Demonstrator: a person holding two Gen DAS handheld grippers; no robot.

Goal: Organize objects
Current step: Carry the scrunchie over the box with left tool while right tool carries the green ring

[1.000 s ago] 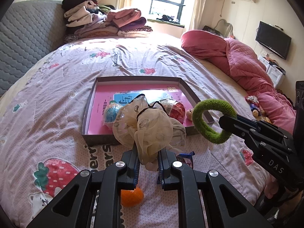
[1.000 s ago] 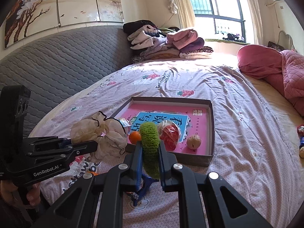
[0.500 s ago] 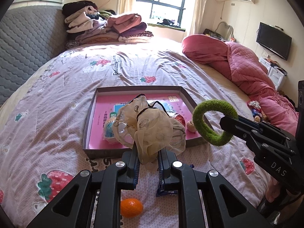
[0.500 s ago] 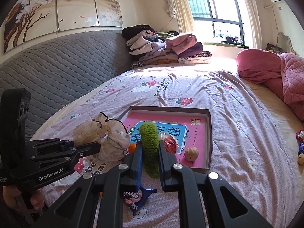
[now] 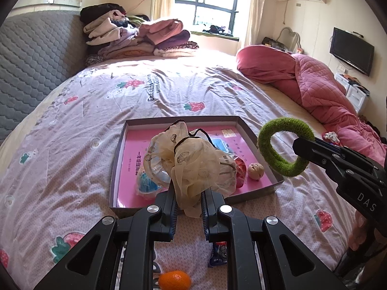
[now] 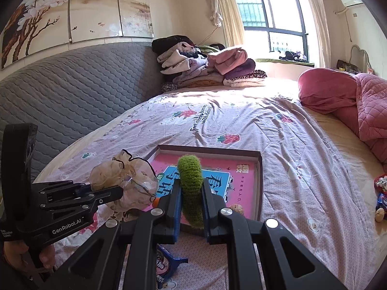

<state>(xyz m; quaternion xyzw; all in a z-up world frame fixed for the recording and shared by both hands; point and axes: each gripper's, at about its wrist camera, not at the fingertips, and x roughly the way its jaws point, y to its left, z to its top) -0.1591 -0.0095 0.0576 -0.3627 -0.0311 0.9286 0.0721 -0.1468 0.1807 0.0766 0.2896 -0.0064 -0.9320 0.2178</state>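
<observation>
Orange (image 5: pixel 174 279) and blue snack wrapper (image 5: pixel 219 253) lying on the bed (image 5: pixel 72 149), nearer than the box (image 5: pixel 116 176). Left tongs (image 5: pixel 188 206) clamping a cream gauze scrunchie (image 5: pixel 191 166), holding it up over the box's near edge. Right tongs (image 6: pixel 191 213) pinching a green fuzzy hair ring (image 6: pixel 191 188), lifted at the box's near right corner. Walnut (image 5: pixel 256 171) sitting inside the box. Folded clothes pile (image 5: pixel 135 38) far beyond the box.
</observation>
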